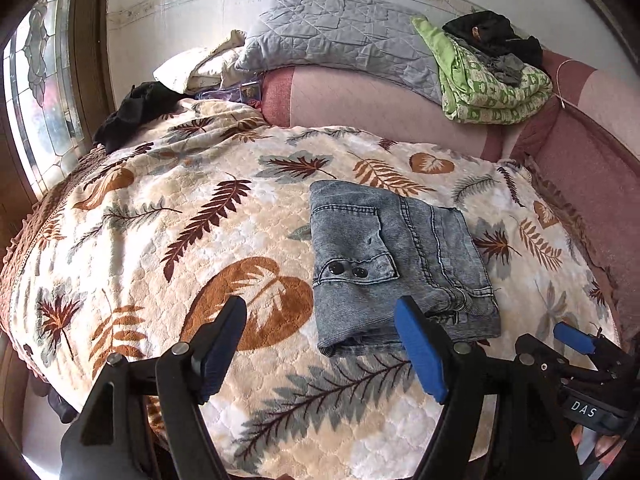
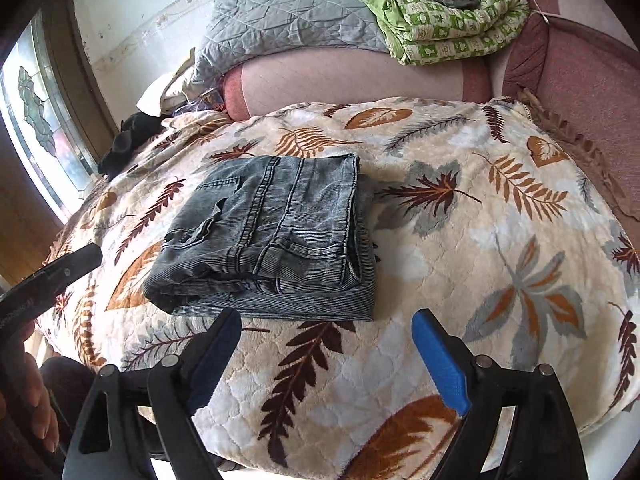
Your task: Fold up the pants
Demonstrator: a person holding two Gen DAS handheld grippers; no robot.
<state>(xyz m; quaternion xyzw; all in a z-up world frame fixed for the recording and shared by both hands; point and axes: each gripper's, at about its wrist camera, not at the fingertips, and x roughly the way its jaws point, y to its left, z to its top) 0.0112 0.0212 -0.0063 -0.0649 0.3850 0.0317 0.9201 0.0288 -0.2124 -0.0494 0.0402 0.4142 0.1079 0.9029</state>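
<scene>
Left gripper nearest in the left wrist view, jaws wide, nothing between them, blue pads showing; its right-hand pad overlaps the near edge of the pants in this view, and whether it touches the cloth cannot be told. Right gripper also wide and empty, hanging over the leaf-print blanket just short of the pants' near edge, not touching. Pants are grey-blue washed denim, folded into a compact squarish stack of several layers, seams and a pocket flap with two dark buttons on top, layered edges facing the cameras. The stack lies on the blanket near its front edge, roughly mid-width, well apart from the back edge. In the left wrist view the right gripper's tip shows at the lower right, beside the pants' right corner. Behind the blanket a pink mattress carries a grey quilted pillow and a folded green patterned quilt with dark clothes on top. Black garment at the blanket's far left corner, by the window. Fingers of a hand at lower left of the right wrist view.
</scene>
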